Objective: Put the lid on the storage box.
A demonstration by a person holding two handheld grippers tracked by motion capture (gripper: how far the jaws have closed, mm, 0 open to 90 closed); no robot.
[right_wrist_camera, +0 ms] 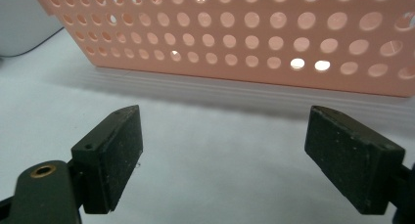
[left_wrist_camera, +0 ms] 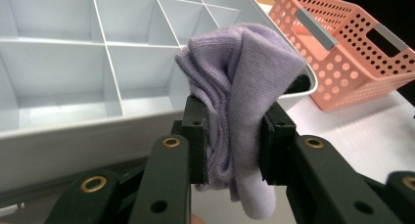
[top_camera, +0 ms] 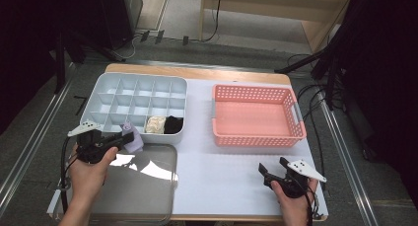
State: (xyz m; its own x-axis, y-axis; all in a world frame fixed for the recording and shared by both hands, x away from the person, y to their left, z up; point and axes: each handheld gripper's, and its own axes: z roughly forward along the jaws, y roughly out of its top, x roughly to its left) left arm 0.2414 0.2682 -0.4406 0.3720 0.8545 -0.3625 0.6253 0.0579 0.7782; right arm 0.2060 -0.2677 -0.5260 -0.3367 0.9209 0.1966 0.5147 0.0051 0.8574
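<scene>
My left gripper (top_camera: 123,137) (left_wrist_camera: 232,141) is shut on a folded lilac sock (top_camera: 133,140) (left_wrist_camera: 240,87), held just in front of the near wall of the pale grey divided organizer box (top_camera: 101,88) (left_wrist_camera: 58,131). In the box's near row lie a cream sock (top_camera: 156,124) and a black sock (top_camera: 173,124), in neighbouring cells. My right gripper (top_camera: 272,169) (right_wrist_camera: 222,153) stands open low over the white table, nothing between its jaws, facing the pink perforated basket (top_camera: 256,137) (right_wrist_camera: 244,48).
A shiny grey lid (top_camera: 143,184) lies flat at the near left under my left hand. The pink basket (left_wrist_camera: 342,53) is at the back right. Cables trail off the table's right edge.
</scene>
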